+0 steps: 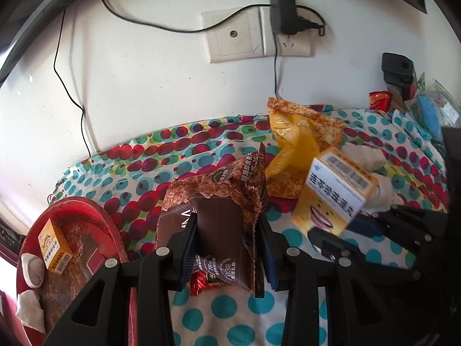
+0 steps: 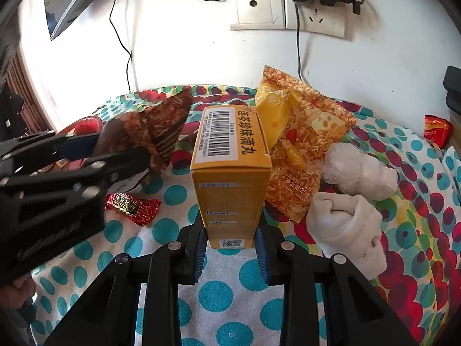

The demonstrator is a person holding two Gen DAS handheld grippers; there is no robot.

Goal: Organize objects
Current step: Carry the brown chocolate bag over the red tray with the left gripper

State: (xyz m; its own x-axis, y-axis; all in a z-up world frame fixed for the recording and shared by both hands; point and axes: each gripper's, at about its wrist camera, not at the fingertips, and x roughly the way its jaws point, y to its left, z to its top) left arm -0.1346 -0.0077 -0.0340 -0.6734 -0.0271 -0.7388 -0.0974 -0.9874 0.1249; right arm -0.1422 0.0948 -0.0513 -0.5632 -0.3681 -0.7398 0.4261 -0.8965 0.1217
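Note:
My left gripper [image 1: 227, 248] is shut on a brown snack packet [image 1: 219, 216] and holds it above the spotted cloth; it also shows in the right wrist view [image 2: 149, 135] at the left. My right gripper [image 2: 230, 248] is shut on a yellow medicine box [image 2: 230, 170], which also shows in the left wrist view [image 1: 331, 193] at the right. A red tray [image 1: 95, 210] at the left holds a small yellow box [image 1: 54, 248] and white socks [image 1: 31, 265]. A red candy [image 2: 132, 206] lies on the cloth under the left gripper.
An orange snack packet [image 2: 299, 144] lies by the wall. Two rolled white socks [image 2: 345, 225] lie at the right. A red packet [image 2: 436, 129] and a black object sit far right. Wall sockets [image 2: 288, 5] with cables hang above the spotted cloth [image 2: 216, 291].

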